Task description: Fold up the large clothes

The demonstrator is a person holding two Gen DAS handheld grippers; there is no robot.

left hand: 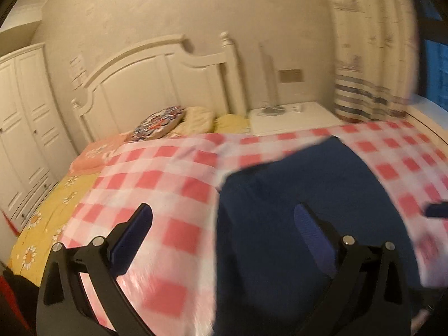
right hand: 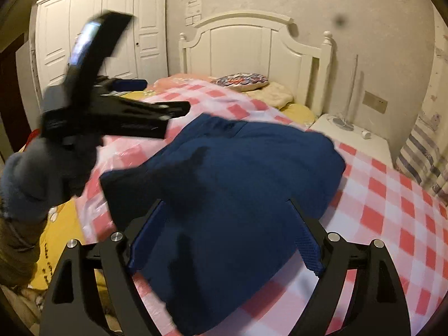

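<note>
A dark blue garment (left hand: 294,196) (right hand: 238,168) lies folded in a thick bundle on the pink-and-white checked cover (left hand: 168,184) (right hand: 392,210) of the bed. My left gripper (left hand: 224,212) hovers open over the garment's left edge and the cover, nothing between its blue pads. In the right wrist view my left gripper (right hand: 165,95) shows at upper left, held by a gloved hand (right hand: 30,182), lifted clear of the cloth. My right gripper (right hand: 226,204) stands open just above the near part of the garment, its pads apart and pressing on nothing.
A white headboard (right hand: 252,47) and pillows (right hand: 243,81) are at the far end of the bed. A white nightstand (right hand: 355,140) with a small fan stands beside it, a striped curtain (left hand: 364,56) to the right, a white wardrobe (right hand: 98,28) to the left. Yellow flowered bedding (left hand: 47,210) shows along the bed's left edge.
</note>
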